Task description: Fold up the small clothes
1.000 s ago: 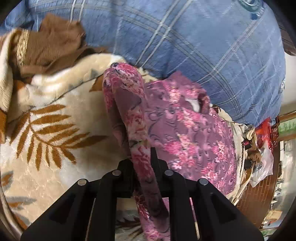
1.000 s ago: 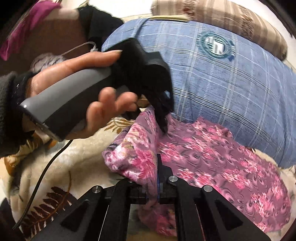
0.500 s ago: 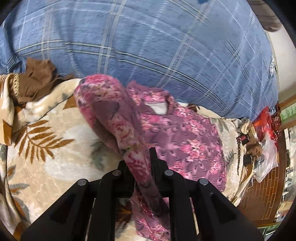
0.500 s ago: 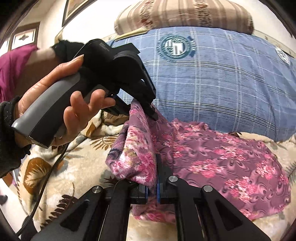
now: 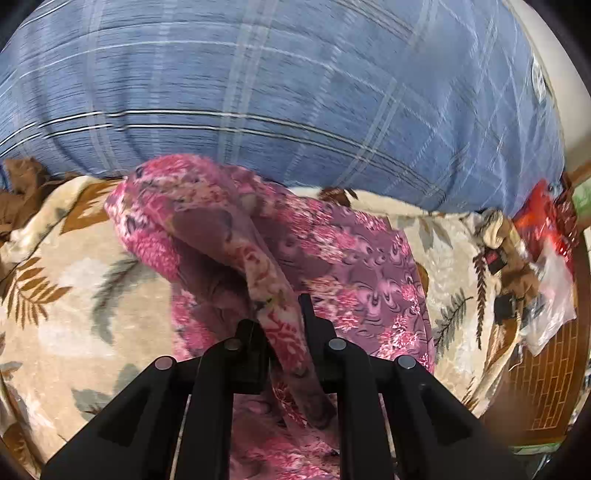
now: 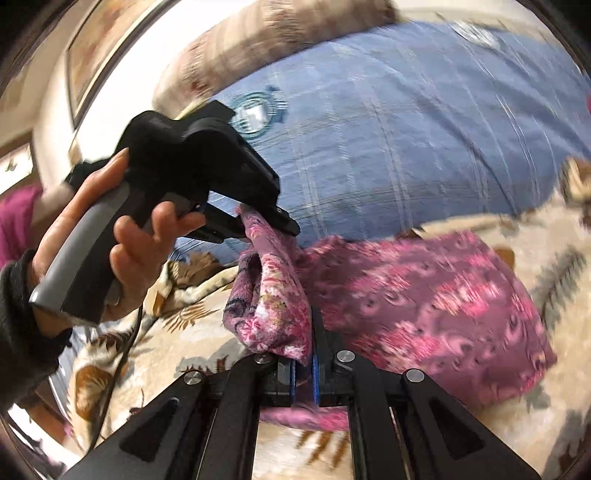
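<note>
A pink and purple floral garment (image 5: 354, 258) lies on a cream leaf-patterned blanket (image 5: 74, 295). My left gripper (image 5: 282, 325) is shut on a raised fold of the garment, which arches up and to the left. In the right wrist view my right gripper (image 6: 304, 365) is shut on another edge of the same garment (image 6: 424, 306). The left gripper (image 6: 269, 225) shows there too, held in a hand, pinching the lifted edge just above and behind my right gripper. The rest of the garment lies spread to the right.
A big blue plaid pillow (image 5: 295, 92) lies right behind the garment. A brown cloth (image 5: 22, 184) is at the far left. A red packet and clear plastic bags (image 5: 546, 258) sit at the blanket's right edge. A striped beige pillow (image 6: 280, 33) lies behind.
Both grippers have carried the held edge of the garment to the right, over the rest of it. The folded part now lies further across the blanket.
</note>
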The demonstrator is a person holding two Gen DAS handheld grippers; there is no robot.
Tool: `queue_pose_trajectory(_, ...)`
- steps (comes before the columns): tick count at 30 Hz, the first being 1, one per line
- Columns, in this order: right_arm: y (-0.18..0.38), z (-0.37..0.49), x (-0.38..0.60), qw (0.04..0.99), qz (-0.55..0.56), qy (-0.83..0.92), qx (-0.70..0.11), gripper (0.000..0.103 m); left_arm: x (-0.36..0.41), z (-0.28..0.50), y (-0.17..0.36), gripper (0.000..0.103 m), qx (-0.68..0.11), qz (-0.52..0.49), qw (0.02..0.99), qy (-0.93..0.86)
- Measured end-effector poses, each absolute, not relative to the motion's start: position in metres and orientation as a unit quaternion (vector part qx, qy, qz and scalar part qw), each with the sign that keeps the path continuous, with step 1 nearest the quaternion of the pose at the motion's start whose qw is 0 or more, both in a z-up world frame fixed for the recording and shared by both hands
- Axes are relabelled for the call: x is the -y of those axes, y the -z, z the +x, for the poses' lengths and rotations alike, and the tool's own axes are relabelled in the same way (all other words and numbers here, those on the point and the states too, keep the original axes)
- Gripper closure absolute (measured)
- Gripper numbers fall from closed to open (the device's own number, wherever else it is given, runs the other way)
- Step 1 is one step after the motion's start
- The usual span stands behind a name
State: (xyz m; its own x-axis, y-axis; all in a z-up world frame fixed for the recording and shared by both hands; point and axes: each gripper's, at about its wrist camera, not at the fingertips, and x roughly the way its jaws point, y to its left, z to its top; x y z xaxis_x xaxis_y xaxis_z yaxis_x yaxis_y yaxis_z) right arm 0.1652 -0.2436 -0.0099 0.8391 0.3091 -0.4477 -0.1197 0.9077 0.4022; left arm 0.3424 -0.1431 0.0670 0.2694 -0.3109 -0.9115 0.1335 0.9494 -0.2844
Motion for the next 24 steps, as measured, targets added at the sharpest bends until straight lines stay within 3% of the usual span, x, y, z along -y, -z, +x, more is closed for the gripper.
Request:
queue_pose_trajectory(20, 0.05, 0.151, 0.384, 0.856, 0.431, -0.058, -0.278, 0.098, 0.3, 0.355, -0.008, 0.09, -0.622, 0.024, 0.77, 0.142)
queue_pose_trajectory(22, 0.061, 0.151, 0.392, 0.838, 0.458, -0.054, -0.291, 0.098, 0.308, 0.352, -0.006, 0.08, -0.616, 0.037, 0.775, 0.138)
queue_pose_trajectory(24, 0.073, 0.152, 0.396, 0.82, 0.482, -0.05, -0.305, 0.098, 0.315, 0.347, -0.009, 0.064, -0.607, 0.051, 0.78, 0.143)
